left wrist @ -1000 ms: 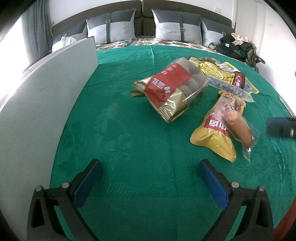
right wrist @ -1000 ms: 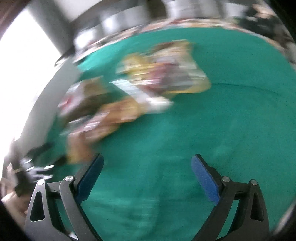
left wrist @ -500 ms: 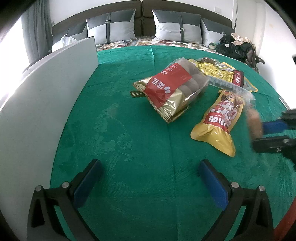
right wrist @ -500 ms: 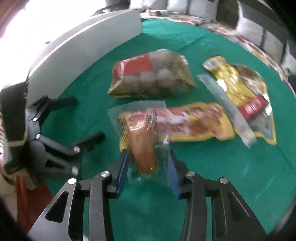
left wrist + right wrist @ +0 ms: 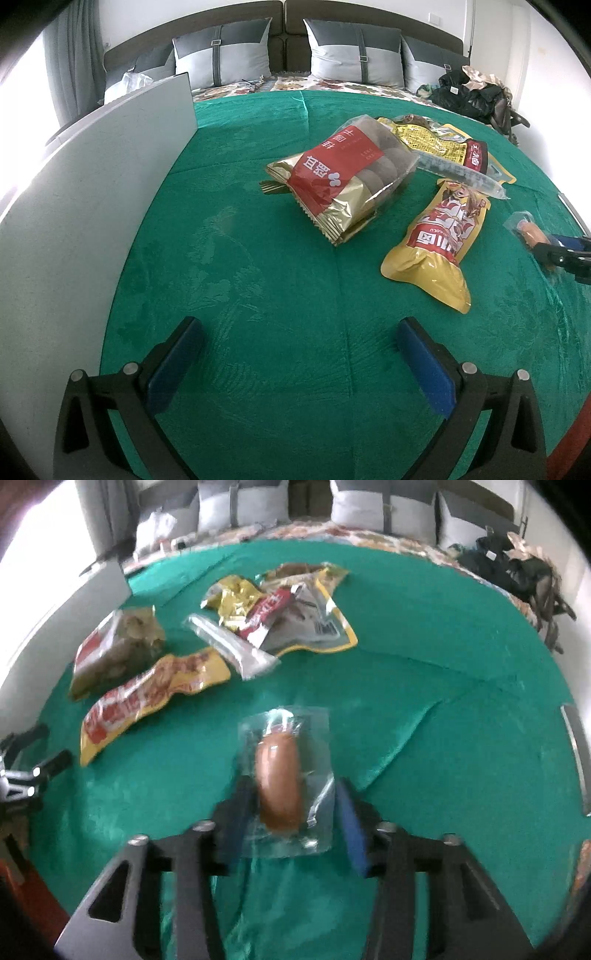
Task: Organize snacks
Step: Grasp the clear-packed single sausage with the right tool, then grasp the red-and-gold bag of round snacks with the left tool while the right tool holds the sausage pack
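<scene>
- A grey board point(image 5: 92, 192) stands at the far left edge of the green worktop point(image 5: 258, 295).
- The left hand-held gripper point(image 5: 299, 362) hovers low over bare cloth with its jaws wide and nothing between them. It has not moved in the last second.
- Near the middle lies the red-and-gold bag point(image 5: 343, 177) of round brown snacks, in the same place as before.
- To the right of it lies the yellow pouch point(image 5: 439, 240). A second ago the sausage pack rested on top of this pouch; now the pouch is uncovered.
- Behind them are a clear strip point(image 5: 458, 173) and a yellow flat pack point(image 5: 443, 144), touching each other.
- At the far right, the right hand-held gripper point(image 5: 291, 808) holds the sausage pack point(image 5: 284, 779) between its blue pads, closed on the clear wrapper. It has carried the pack away from the pile, over open green cloth to the right.
- I judge that the first snack is now separated from the others and is on the way to its new place. The picture is a little blurred, so I cannot tell if the pack touches the cloth.
</scene>
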Demonstrator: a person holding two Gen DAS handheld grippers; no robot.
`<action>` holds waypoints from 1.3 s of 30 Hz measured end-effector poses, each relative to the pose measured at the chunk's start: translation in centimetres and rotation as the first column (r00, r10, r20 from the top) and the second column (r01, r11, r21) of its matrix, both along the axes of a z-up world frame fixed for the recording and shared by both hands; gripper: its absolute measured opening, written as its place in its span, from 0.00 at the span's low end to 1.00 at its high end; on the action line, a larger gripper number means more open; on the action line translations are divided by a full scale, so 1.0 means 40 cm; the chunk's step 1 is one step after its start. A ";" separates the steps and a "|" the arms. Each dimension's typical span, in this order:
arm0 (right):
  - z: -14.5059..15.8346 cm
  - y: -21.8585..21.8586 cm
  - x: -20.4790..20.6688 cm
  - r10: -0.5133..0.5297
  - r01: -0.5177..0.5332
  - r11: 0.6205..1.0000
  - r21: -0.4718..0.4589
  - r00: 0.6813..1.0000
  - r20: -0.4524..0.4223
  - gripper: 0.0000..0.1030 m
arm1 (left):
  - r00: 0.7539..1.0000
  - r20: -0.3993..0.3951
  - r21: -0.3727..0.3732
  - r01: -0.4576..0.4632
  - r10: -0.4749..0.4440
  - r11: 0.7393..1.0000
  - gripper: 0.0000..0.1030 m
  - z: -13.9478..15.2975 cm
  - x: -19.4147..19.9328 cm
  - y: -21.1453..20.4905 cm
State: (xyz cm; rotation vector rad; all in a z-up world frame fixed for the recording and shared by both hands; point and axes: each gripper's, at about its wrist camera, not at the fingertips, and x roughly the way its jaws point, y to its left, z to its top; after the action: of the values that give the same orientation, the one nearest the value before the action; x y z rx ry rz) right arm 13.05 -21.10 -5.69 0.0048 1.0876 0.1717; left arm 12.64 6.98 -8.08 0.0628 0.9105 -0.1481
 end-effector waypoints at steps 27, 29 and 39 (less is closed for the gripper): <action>-0.042 0.039 0.003 0.021 -0.018 0.999 -0.043 0.996 0.082 0.86 | 0.944 -0.229 0.200 0.285 -0.238 0.938 0.91 0.100 0.311 -0.195; -0.040 0.038 0.002 0.021 -0.018 0.999 -0.043 0.996 0.082 0.86 | 0.945 -0.262 0.174 0.244 -0.194 0.954 0.71 0.077 0.335 -0.187; -0.041 0.038 0.002 0.021 -0.018 0.999 -0.042 0.996 0.082 0.86 | 0.962 -0.273 0.000 -0.010 0.010 1.000 0.58 0.109 0.162 -0.047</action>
State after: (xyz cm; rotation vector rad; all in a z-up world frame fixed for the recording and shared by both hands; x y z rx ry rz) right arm 13.15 -19.57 -7.32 -0.0499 1.0093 0.1658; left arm 19.14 5.11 -3.70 0.0368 1.1861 -0.1500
